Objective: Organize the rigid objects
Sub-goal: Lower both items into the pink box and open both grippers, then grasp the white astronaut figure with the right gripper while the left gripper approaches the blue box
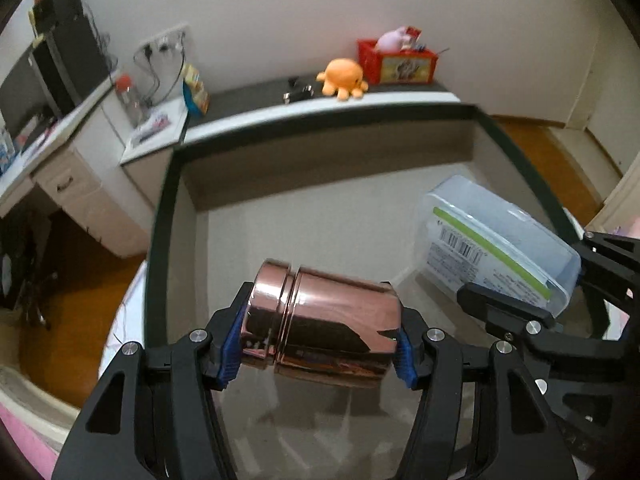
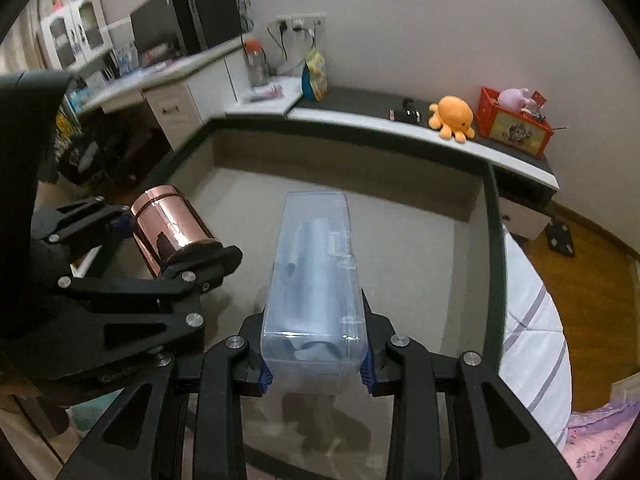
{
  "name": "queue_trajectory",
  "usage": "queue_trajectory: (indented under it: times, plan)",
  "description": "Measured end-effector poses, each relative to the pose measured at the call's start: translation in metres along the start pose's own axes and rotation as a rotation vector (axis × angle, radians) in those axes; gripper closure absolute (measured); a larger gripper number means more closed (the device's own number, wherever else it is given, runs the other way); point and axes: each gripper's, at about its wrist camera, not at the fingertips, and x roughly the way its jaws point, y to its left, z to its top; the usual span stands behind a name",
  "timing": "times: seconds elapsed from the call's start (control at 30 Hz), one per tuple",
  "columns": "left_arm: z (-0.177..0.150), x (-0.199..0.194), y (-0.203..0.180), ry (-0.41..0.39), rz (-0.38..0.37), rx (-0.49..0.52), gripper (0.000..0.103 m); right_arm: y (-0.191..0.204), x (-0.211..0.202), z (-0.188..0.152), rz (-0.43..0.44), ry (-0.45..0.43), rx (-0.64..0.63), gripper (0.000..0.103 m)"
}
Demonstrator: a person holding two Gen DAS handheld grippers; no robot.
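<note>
Copper-coloured canister (image 1: 320, 318), lying on its side, is clamped end to end between the blue-padded fingers of the left gripper (image 1: 318, 344), lid end at the left finger and base at the right. It hangs above the grey floor of a large open box with a dark rim (image 1: 160, 216), over the near left part. In the right wrist view the same canister (image 2: 170, 228) shows to the left, held by the left gripper (image 2: 160, 240).

Just to the right, the right gripper (image 2: 316, 368) is closed on a clear plastic lidded container (image 2: 316, 276), its fingers pressing the two long sides at the near end, so the container points away toward the far wall of the box. Something pale blue shows through its walls, though what it is cannot be told. From the left wrist view the container (image 1: 496, 244) shows a label with a green stripe and a barcode, and the right gripper (image 1: 532, 316) holds it near the box's right wall. Canister and container are near each other, not touching.

Beyond the box's far rim runs a white-edged counter (image 2: 400, 128) carrying an orange plush octopus (image 2: 454, 118) and, to its right, a red crate (image 2: 512, 124) with a pink plush on top. Farther left on the counter stand a clear jar with an orange lid (image 2: 256, 60) and a snack bag (image 2: 316, 74).
</note>
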Motion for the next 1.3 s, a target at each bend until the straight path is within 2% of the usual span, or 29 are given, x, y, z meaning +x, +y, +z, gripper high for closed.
queue_trajectory:
  times: [0.17, 0.23, 0.27, 0.33, 0.47, 0.67, 0.73, 0.77, 0.87, 1.0, 1.07, 1.13, 1.3]
  plan:
    - [-0.008, -0.008, 0.002, -0.041, 0.052, 0.017, 0.015, -0.009, 0.003, -0.004, 0.009, 0.01, 0.028, 0.068]
    - [-0.013, -0.018, 0.008, -0.057, 0.066, 0.014, 0.014, -0.012, -0.003, -0.008, 0.026, 0.004, 0.052, 0.058]
    - [-0.017, -0.026, 0.009, -0.078, 0.074, 0.011, 0.013, -0.013, -0.009, -0.011, 0.019, -0.014, 0.051, 0.042]
    - [-0.027, -0.046, 0.013, -0.124, 0.094, 0.01, 0.011, -0.012, -0.023, -0.015, -0.004, -0.052, 0.046, 0.024]
    - [-0.059, -0.103, 0.02, -0.279, 0.114, -0.021, 0.0, -0.004, -0.072, -0.032, -0.022, -0.177, 0.046, 0.022]
    - [-0.136, -0.192, 0.014, -0.509, 0.142, -0.076, 0.0, 0.022, -0.155, -0.077, -0.057, -0.38, 0.022, 0.017]
    - [-0.16, -0.212, 0.012, -0.564, 0.135, -0.096, 0.0, 0.034, -0.18, -0.099, -0.063, -0.456, 0.018, 0.013]
    - [-0.176, -0.224, 0.008, -0.595, 0.142, -0.107, 0.0, 0.039, -0.192, -0.112, -0.066, -0.49, 0.024, 0.003]
    - [-0.211, -0.249, -0.001, -0.675, 0.147, -0.13, 0.0, 0.055, -0.216, -0.145, -0.088, -0.584, 0.01, 0.0]
    - [-0.249, -0.271, -0.012, -0.734, 0.153, -0.136, 0.0, 0.071, -0.236, -0.183, -0.151, -0.645, -0.011, 0.0]
    - [-0.267, -0.278, -0.015, -0.74, 0.16, -0.146, 0.0, 0.079, -0.239, -0.198, -0.203, -0.654, -0.022, 0.0]
    - [-0.279, -0.282, -0.013, -0.742, 0.133, -0.157, 0.0, 0.084, -0.241, -0.212, -0.251, -0.654, -0.023, 0.0]
    - [-0.293, -0.283, -0.01, -0.716, 0.117, -0.182, 0.0, 0.082, -0.242, -0.234, -0.225, -0.621, 0.018, 0.0]
